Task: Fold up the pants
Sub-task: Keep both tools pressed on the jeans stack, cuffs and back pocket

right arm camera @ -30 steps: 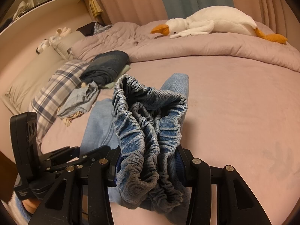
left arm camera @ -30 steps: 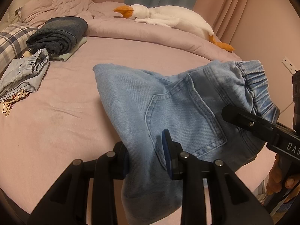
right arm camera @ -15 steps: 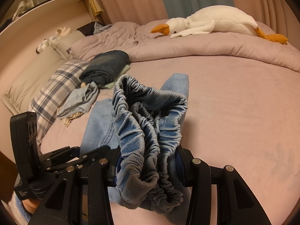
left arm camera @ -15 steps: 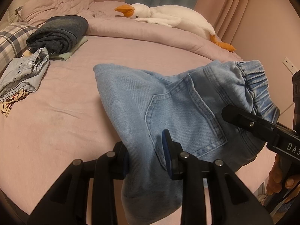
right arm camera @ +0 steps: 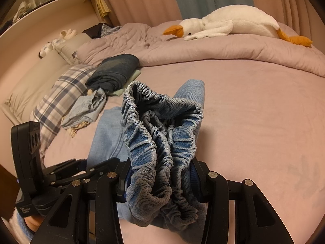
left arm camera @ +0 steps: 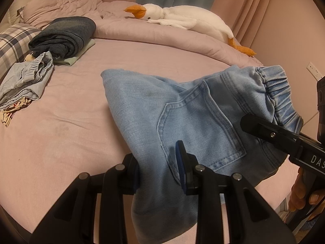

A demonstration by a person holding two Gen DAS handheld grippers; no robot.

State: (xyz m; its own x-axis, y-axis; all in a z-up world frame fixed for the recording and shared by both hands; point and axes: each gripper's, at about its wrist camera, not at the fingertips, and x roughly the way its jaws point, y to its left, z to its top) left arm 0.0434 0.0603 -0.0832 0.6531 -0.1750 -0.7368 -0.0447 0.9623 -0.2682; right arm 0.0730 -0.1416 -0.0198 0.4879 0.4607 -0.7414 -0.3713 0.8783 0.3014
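Two grippers hold one pair of light blue denim pants (left arm camera: 189, 113), and by the look of it you are partway through the fold, not finished.

Left wrist view: your left gripper (left arm camera: 157, 169) sits at the bottom centre, its fingers narrowed onto a thick bunch of denim near the seat, below the back pocket. The pants fill the centre and right of the frame, already doubled over, with the far folded edge resting on the pink bed (left arm camera: 61, 126) and the near part lifted. At the right edge, your right gripper (left arm camera: 270, 131) reaches in beside the gathered elastic waistband (left arm camera: 278, 93). What is left, as a judgement: lay the bundle flat, square the edges, and perhaps fold once more.

Around it: a folded dark garment (left arm camera: 63, 37) at upper left, a crumpled pale blue garment (left arm camera: 26, 81) at the left edge, a plaid pillow (left arm camera: 12, 42) behind them, and a white plush goose (left arm camera: 182, 19) along the top on the rolled duvet (left arm camera: 162, 38). None lies on the bare sheet just ahead of the pants.

Right wrist view: your right gripper (right arm camera: 160, 180) is at bottom centre, fingers clamped on the bunched waistband, which stands up and hides much of the cloth behind it. The rest of the pants trails away toward mid-frame onto the bed. Your left gripper (right arm camera: 81, 167) appears at lower left, close beside. The dark garment, pale garment and pillow sit at mid-left, well apart from the pants; the goose lies at upper right. The upright waistband bunch is the main thing in the way of a flat fold.
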